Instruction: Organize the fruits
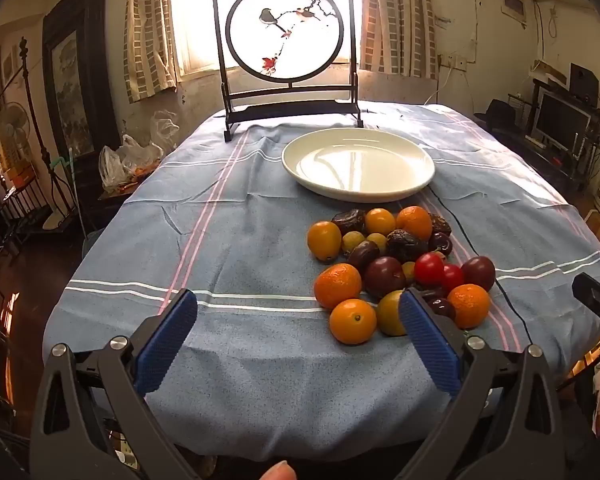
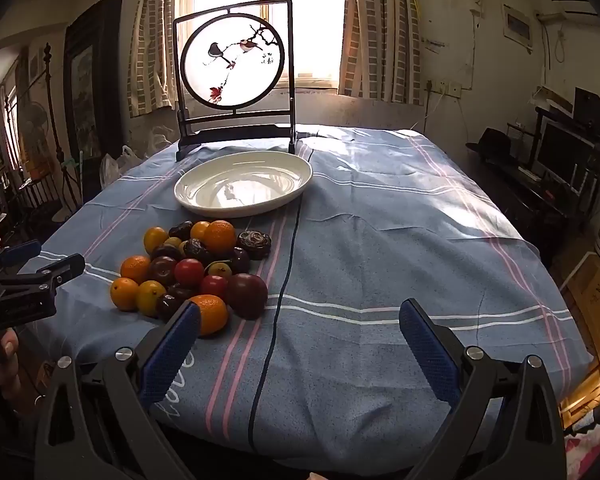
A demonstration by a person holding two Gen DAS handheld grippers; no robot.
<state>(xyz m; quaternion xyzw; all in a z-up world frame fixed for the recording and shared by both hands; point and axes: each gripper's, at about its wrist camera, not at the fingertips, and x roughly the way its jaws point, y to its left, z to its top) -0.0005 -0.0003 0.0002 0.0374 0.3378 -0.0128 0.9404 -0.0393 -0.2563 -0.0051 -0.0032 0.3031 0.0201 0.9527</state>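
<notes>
Grippers: I hold both wide apart with nothing between the blue, dimpled pads. Left gripper (image 1: 298, 312) hangs over the near cloth, its right pad in front of the near edge of the fruit. Right gripper (image 2: 300, 320) hangs over bare cloth, its left pad overlapping the nearest orange in view.
Fruit (image 1: 400, 268): one loose heap on the cloth, just in front of the plate, none on it. Round oranges (image 1: 337, 285) with pebbled skin, smooth oval kumquats (image 1: 324, 240), glossy red tomatoes (image 1: 429, 269), dark smooth plums (image 1: 385, 277), wrinkled brown dates (image 1: 405, 245), and small yellow-green round ones (image 1: 353, 241).
Plate (image 1: 420, 184): white, glazed, shallow and round, shining with window light; beyond the heap, close but not touching as far as I can tell.
Cord (image 2: 284, 280): thin, dark, running from the plate's side down the cloth toward me, right of the heap.
Cloth (image 1: 240, 240): soft blue weave with white and pink stripes, creased, draped over the table's edges.
Screen (image 1: 286, 48): dark square frame on a stand behind the plate, holding a round translucent panel painted with birds on a branch.
Window (image 2: 312, 20): bright, behind the screen, flanked by brick-patterned curtains (image 2: 376, 32).
</notes>
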